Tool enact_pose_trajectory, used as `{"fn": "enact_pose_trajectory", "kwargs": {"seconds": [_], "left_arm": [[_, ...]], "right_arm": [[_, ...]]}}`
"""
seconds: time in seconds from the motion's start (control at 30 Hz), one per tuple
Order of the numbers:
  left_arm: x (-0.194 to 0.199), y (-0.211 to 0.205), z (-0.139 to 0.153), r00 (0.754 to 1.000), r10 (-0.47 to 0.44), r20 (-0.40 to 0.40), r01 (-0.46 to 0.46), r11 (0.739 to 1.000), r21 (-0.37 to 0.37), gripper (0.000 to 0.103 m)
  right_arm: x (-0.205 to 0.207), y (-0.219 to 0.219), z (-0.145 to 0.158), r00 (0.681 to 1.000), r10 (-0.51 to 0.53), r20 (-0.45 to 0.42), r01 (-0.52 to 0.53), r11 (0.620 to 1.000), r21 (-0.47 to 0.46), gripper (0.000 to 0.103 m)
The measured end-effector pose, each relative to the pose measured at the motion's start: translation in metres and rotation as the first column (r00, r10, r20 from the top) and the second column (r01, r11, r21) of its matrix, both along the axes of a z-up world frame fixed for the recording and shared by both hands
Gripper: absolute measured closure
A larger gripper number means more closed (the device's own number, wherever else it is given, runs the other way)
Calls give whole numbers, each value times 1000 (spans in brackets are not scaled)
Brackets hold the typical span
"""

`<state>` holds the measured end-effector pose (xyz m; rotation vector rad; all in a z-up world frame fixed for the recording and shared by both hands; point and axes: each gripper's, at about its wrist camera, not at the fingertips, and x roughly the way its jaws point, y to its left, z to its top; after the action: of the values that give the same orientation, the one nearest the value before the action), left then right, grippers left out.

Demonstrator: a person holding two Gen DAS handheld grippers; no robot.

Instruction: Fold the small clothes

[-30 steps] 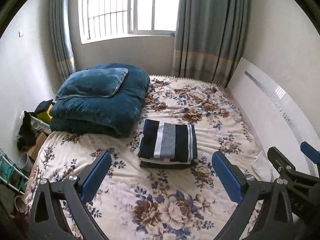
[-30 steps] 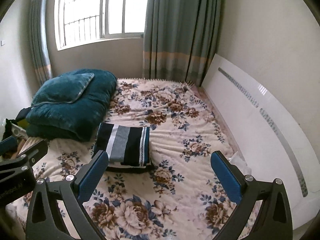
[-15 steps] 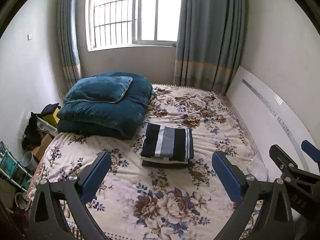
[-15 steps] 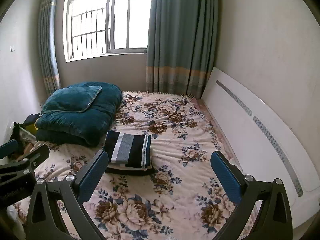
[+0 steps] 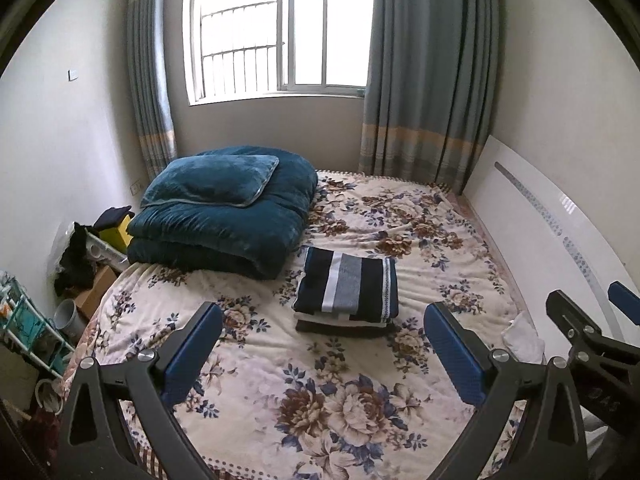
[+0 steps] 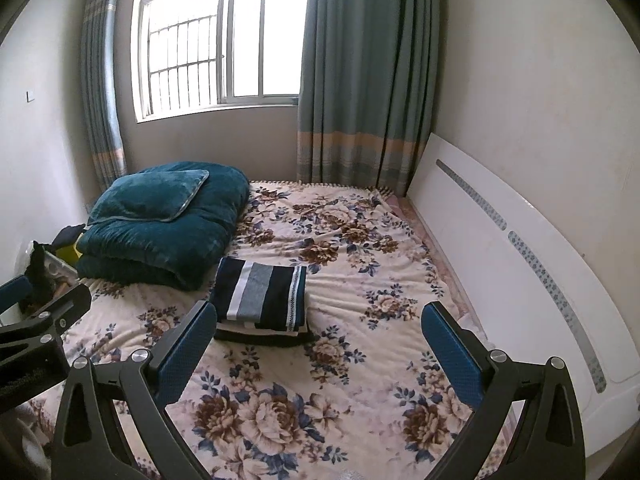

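A folded navy garment with white and grey stripes [image 5: 347, 286] tops a small stack of folded clothes on the floral bed [image 5: 280, 368]; it also shows in the right wrist view [image 6: 262, 297]. My left gripper [image 5: 322, 350] is open and empty, held above the near part of the bed, well short of the stack. My right gripper [image 6: 320, 350] is open and empty, likewise back from the stack. The right gripper's side shows at the right edge of the left wrist view [image 5: 592, 344].
A folded teal quilt with a pillow [image 5: 228, 208] lies at the bed's back left. A white headboard panel [image 6: 520, 264] lines the right side. Boxes and clutter [image 5: 84, 264] stand on the floor to the left. A small white cloth [image 5: 524, 336] lies by the right edge.
Both grippers have pulled back and up from the bed, so the stack looks smaller and farther away and more of the window shows. Both stay open.
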<state>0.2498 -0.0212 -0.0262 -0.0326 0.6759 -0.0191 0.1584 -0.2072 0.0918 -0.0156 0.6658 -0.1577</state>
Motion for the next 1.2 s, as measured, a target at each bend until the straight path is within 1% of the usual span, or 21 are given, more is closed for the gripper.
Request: {"fn": "enact_pose_trajectory", "kwargs": {"seconds": [0.4, 0.77, 1.2], "left_arm": [[-7, 4, -2, 1000, 22, -9, -22, 1000, -1, 0], [-12, 12, 2, 999, 34, -2, -34, 999, 3, 0], [-14, 12, 3, 1000, 29, 3, -29, 1000, 4, 0]], "right_arm": [[9, -2, -3, 999, 37, -7, -37, 999, 6, 0], [5, 1, -5, 999, 46, -3, -46, 999, 16, 0], [1, 3, -10, 999, 54, -9, -53, 998, 21, 0]]}}
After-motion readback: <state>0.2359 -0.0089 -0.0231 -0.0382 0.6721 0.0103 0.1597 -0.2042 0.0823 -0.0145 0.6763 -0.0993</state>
